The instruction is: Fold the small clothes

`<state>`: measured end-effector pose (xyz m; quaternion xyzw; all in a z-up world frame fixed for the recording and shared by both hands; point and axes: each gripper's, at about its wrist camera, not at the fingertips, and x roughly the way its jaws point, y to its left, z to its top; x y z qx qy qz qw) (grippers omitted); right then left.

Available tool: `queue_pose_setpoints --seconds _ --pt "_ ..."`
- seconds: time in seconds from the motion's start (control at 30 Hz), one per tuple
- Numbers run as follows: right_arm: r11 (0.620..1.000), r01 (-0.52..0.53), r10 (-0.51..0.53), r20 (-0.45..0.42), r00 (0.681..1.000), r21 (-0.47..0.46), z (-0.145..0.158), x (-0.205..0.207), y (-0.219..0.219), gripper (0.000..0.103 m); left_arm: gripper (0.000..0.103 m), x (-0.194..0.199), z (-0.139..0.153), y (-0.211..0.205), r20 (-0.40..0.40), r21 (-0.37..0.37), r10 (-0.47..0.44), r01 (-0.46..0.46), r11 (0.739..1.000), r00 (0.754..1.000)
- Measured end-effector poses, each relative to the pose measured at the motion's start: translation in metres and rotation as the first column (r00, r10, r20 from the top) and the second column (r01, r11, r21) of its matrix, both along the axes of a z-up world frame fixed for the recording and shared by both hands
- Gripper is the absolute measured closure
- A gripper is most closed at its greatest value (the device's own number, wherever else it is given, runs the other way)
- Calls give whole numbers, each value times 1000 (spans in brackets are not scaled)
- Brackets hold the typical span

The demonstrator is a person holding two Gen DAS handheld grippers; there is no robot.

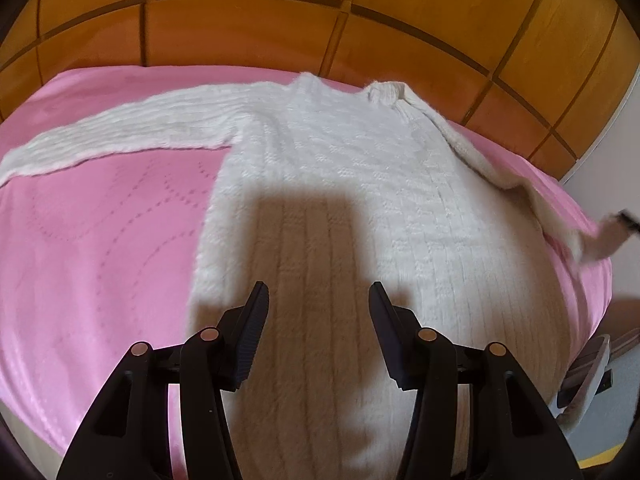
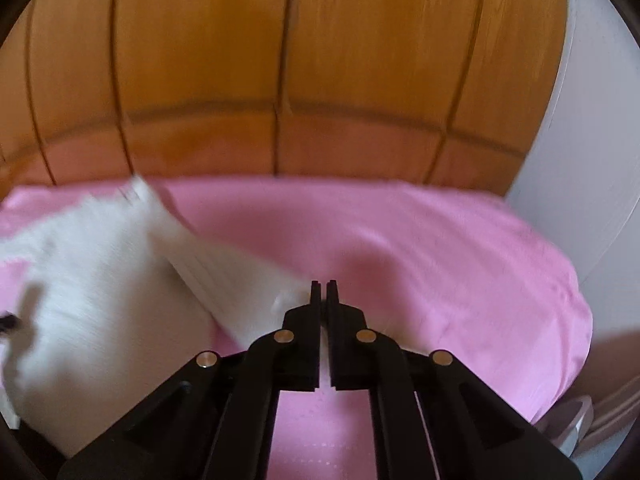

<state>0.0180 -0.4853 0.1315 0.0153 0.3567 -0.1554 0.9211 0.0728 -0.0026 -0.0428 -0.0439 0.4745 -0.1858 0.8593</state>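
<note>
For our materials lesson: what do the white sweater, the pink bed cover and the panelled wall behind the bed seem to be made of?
White sweater: fuzzy knitted yarn, probably wool or acrylic; ribs and fluffy edges show.
Pink bed cover: soft matte fabric, seemingly quilted; dotted stitch lines show.
Panelled wall: orange-brown wood or wood veneer, slightly glossy; faint grain, dark grooves.

pink bedspread [image 1: 100, 240] stitched arcs | wooden panelled wardrobe [image 1: 248, 28] behind | white wall [image 2: 592, 140] beside wardrobe
</note>
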Motion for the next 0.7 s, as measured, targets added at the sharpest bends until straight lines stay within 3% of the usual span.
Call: queue_pose_setpoints --seconds 0.17,0.3,0.4,0.47,0.53,0.6,0.7 --pt "995 84 -92 152 984 60 58 -12 -36 103 52 12 -6 -8 -17 4 6 -6 1000 1000" --pt "963 233 -256 181 949 138 64 -4 -91 103 52 15 -12 -9 -34 10 13 -13 1000 999" --pt "951 285 -296 85 951 124 38 23 -119 99 52 17 -14 -7 -44 5 20 -20 1000 999" --pt "957 256 -263 36 964 137 20 31 -116 98 52 17 -15 -7 -46 3 23 -23 1000 999" --pt "965 214 -215 -10 977 155 -4 39 -104 91 52 17 -16 -8 -52 1 27 -27 1000 998" --pt "976 136 -129 -52 990 169 -27 47 -83 71 52 18 -17 -10 -50 10 21 -20 1000 999" --pt "990 2 14 -120 993 138 -57 66 -43 67 47 17 -17 -12 -51 16 13 -13 1000 999"
